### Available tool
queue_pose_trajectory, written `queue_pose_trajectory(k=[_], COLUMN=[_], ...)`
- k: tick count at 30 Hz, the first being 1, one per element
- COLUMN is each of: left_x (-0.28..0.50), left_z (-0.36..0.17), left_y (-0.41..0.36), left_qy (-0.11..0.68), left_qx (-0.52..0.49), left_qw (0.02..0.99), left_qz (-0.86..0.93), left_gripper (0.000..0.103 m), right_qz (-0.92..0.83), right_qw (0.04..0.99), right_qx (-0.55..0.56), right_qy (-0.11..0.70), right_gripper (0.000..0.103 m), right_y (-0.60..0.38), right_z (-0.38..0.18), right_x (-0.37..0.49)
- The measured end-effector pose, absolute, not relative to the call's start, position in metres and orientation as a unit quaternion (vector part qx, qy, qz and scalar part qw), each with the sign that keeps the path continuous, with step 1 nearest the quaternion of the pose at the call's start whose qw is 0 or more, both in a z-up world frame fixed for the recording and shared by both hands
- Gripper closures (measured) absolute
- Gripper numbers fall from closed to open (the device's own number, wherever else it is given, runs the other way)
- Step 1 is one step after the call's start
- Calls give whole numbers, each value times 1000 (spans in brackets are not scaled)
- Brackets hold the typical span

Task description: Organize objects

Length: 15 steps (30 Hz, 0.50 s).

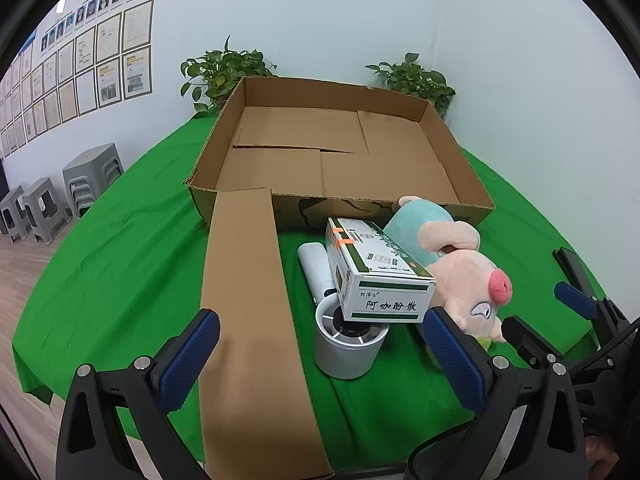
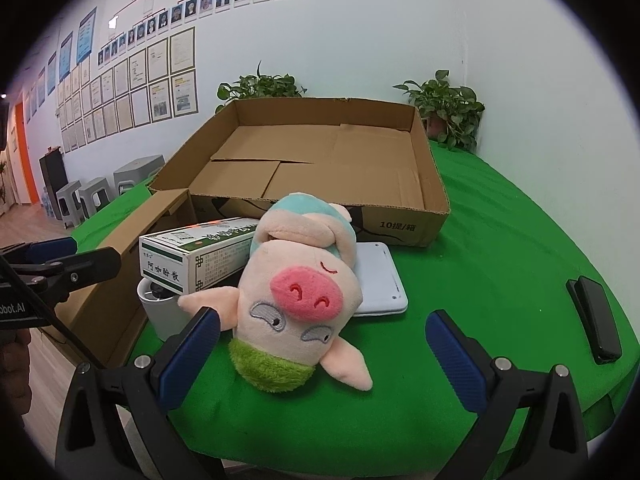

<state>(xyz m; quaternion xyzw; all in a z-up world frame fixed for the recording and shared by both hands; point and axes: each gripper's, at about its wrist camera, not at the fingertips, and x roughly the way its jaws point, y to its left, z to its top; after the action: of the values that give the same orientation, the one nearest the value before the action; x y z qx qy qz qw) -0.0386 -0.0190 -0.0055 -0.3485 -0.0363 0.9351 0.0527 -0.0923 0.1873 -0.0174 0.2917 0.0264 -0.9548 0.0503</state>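
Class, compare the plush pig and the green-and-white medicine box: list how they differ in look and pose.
The plush pig is soft, rounded and pink; the medicine box is rigid, rectangular, white with green print. The pig lies on the green cloth; the box rests propped on the white cylinder. Both sit outside the cardboard tray.

Left gripper [image 1: 320,344] wide open, right gripper [image 2: 322,342] wide open, both angled downward

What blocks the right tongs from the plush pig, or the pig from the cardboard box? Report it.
Nothing visible stands before the open right tongs; the pink plush pig lies just ahead. Only the near wall of the open brown cardboard box stands behind the pig; it must go over that.
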Motion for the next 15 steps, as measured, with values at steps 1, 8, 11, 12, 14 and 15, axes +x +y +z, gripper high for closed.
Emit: queue_pose_trajectory(k=[1, 8, 11, 12, 14, 15], left_x=[-38, -36, -36, -36, -35, -35], left_z=[-6, -9, -10, -10, -9, -9], left_y=[-20, -27, -28, -28, -28, -28], left_qy=[-37, -44, -43, -43, -42, -41], left_qx=[-350, -358, -357, -357, -357, -357], left_qw=[51, 42, 42, 42, 43, 44], left_qz=[935, 932, 932, 932, 932, 932], left_gripper=[0, 1, 1, 1, 1, 1], right_qz=[-955, -953, -954, -953, -953, -954], right_qw=[52, 55, 57, 57, 57, 56], right_qx=[291, 296, 295, 295, 295, 295], right_qy=[28, 28, 26, 26, 25, 26], right_gripper=[1, 1, 1, 1, 1, 1], right_y=[186, 182, 181, 181, 181, 181], right_z=[-18, -21, -21, -21, -22, -21], right_x=[-92, -94, -94, -94, -94, -94])
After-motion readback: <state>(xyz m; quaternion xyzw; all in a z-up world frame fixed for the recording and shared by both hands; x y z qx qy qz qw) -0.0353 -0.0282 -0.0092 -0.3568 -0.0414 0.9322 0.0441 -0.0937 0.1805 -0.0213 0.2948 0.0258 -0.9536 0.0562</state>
